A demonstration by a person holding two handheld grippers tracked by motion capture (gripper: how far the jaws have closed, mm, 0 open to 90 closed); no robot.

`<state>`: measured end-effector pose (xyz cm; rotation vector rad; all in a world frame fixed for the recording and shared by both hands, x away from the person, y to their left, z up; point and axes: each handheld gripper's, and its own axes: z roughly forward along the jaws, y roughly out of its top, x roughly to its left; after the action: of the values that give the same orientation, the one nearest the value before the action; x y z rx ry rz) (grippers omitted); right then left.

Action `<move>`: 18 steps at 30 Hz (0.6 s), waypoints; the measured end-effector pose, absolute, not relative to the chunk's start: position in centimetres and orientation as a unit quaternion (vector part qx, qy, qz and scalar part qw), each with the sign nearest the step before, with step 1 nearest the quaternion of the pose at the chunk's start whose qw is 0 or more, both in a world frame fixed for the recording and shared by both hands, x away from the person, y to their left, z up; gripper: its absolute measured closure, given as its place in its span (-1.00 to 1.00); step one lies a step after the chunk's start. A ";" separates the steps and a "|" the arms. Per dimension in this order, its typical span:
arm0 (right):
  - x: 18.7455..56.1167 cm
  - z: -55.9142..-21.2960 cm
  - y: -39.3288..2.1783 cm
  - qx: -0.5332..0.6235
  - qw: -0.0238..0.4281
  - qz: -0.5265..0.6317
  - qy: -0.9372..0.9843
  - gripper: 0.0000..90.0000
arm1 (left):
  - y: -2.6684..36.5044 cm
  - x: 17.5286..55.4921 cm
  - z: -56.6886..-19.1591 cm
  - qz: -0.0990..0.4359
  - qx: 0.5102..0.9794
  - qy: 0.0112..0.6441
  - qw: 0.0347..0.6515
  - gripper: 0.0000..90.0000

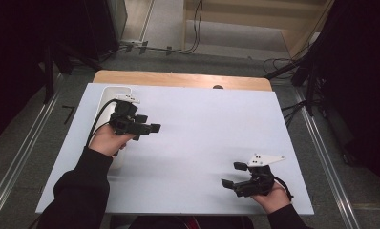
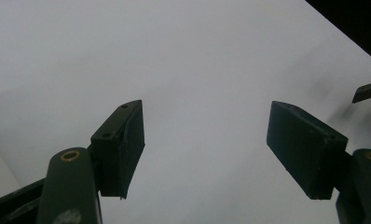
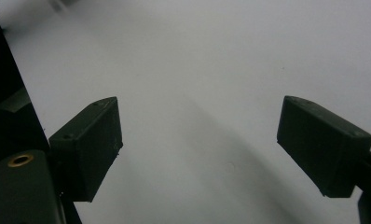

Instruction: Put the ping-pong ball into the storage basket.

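Forearms in dark sleeves come in from the near edge of the high view, one toward seven o'clock and one toward five o'clock of the pale table top point(image 1: 197, 143). Nearest, at about five o'clock, the right gripper point(image 1: 235, 174) is held low over the board close to its near edge, the person's right hand point(image 1: 272, 196) wrapped around its body from behind, the jaws pointing toward nine o'clock and the grey three-cornered plate riding on top. Its jaws stand apart with nothing between them; the right gripper view makes this plain, showing both black pads wide of each other over bare white surface, a detail the high view gives only small. Farther in, at about ten o'clock, the left gripper point(image 1: 149, 123) sits over the board with its jaws pointing toward three o'clock, the left hand point(image 1: 108, 140) gripping it from below and its black cable looping back over the wrist. The left gripper view shows its two pads parted, nothing clamped, only blank board ahead, plus a dark tip at the three o'clock edge that I cannot identify. Under and behind the left hand, the high view shows a white tray point(image 1: 112, 93) lying along the board's left side, reaching toward the far corner at eleven o'clock.
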<state>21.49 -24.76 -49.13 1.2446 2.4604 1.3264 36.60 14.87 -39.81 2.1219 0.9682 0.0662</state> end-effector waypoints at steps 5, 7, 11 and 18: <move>21.4 -49.1 -24.8 0.408 0.040 0.432 0.803 -0.72 | 14.6 36.1 -39.6 0.030 0.836 0.373 0.401 -0.38; 21.4 -49.1 -24.9 0.408 0.039 0.431 0.804 -0.72 | 14.5 35.8 -39.5 0.035 0.837 0.368 0.404 -0.38; 21.4 -49.2 -24.9 0.407 0.039 0.431 0.804 -0.72 | 14.5 35.5 -39.4 0.028 0.836 0.362 0.411 -0.38; 21.3 -49.2 -24.9 0.407 0.040 0.431 0.804 -0.72 | 13.9 34.5 -40.2 0.029 0.843 0.349 0.408 -0.38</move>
<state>21.30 -24.86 -49.19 1.2477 2.4650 1.3200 34.50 13.86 -40.24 2.1257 0.8788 0.0728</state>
